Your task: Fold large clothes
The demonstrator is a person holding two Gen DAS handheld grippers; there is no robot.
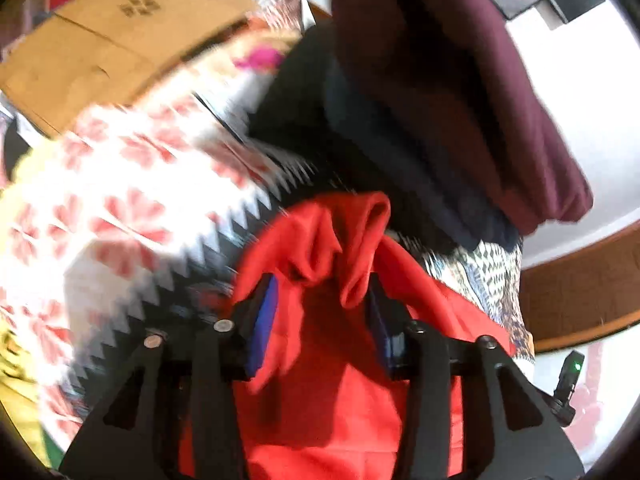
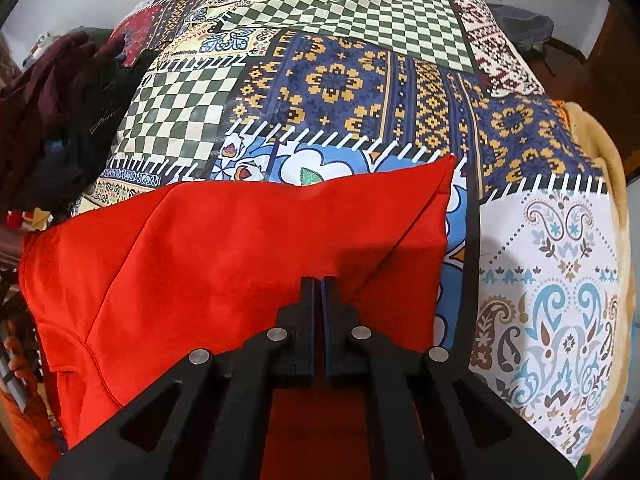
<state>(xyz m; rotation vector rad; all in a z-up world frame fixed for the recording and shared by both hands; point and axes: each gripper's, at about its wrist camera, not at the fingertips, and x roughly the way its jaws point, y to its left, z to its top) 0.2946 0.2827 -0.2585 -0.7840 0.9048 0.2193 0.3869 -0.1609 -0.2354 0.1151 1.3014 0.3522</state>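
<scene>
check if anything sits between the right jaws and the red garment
Nothing visible does. The right gripper is shut directly over the red garment, which lies spread on the patchwork cover. The dark clothes pile sits off to the side.

Matt red cloth garment [image 2: 224, 248], patterned cloth bedspread [image 2: 332, 80]

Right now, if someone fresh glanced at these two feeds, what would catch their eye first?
The bright red garment, spread flat on the patchwork bedcover, fills the lower half of the right wrist view, with the right gripper shut over it. In the left wrist view its bunched folds rise between the left gripper's parted fingers. A dark maroon garment lies beyond.
</scene>
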